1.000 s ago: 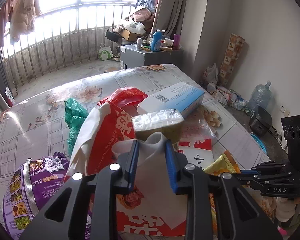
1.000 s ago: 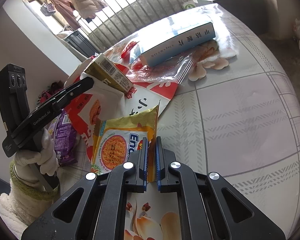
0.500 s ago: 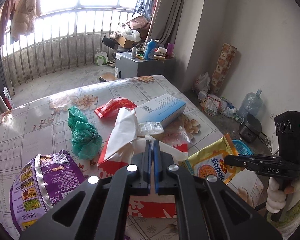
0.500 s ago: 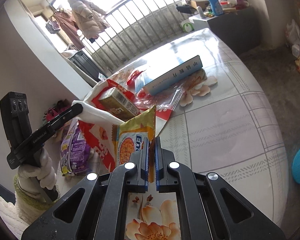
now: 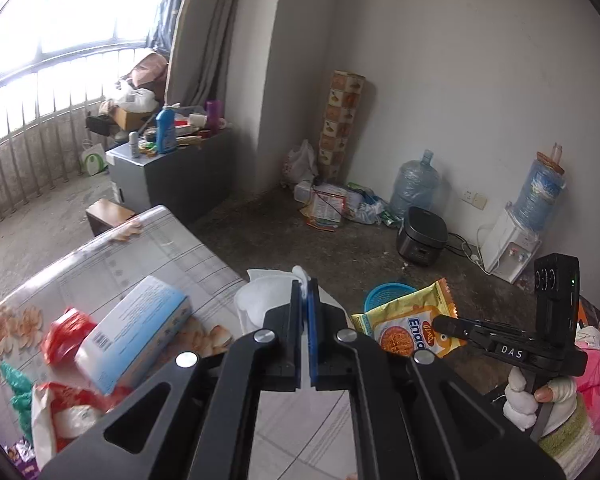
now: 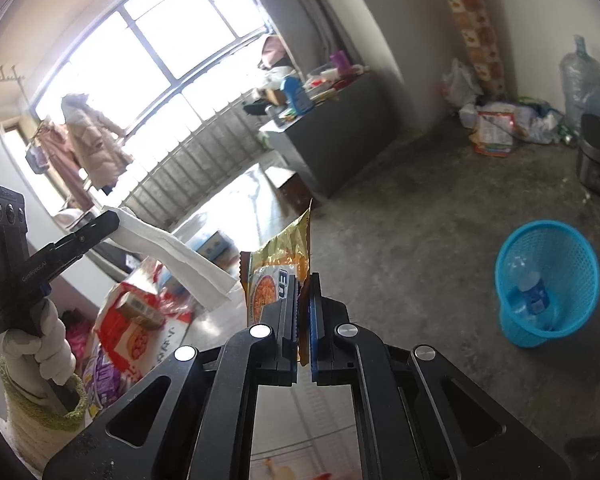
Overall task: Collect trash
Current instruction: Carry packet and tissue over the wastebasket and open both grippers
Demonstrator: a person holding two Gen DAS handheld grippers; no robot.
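Both grippers are swinging away from the table toward the open floor since the earlier frames, each carrying its piece of trash off the tabletop.

In the left wrist view, the left gripper (image 5: pixel 305 296) is clamping a white tissue (image 5: pixel 260 300), jaws pressed together on its upper edge while the sheet is drooping to the left of the jaws. Right of the jaws, the right gripper (image 5: pixel 440 322) is holding the yellow noodle wrapper (image 5: pixel 404 324), and the rim of the blue basket (image 5: pixel 384 292) is peeking out beyond it. Left of and below the jaws, the blue-and-white box (image 5: pixel 136 328), a red bag (image 5: pixel 62 336) and a green bag (image 5: pixel 18 392) are still lying on the table (image 5: pixel 148 256).

In the right wrist view, the right gripper (image 6: pixel 305 288) is pinching the wrapper (image 6: pixel 278 268) by its edge, jaws closed on it, the packet rising ahead of them. The basket (image 6: pixel 548 284) is standing on the floor well to the right of the jaws, a plastic bottle (image 6: pixel 534 292) already lying inside. Far left, the left gripper (image 6: pixel 112 218) is trailing the tissue (image 6: pixel 168 252). More wrappers are waiting on the table at lower left, though blur is making them hard to tell apart.

The task looks only partly done: two pieces are lifted but not yet dropped, and several remain. Nothing seems to be blocking the way to the basket.
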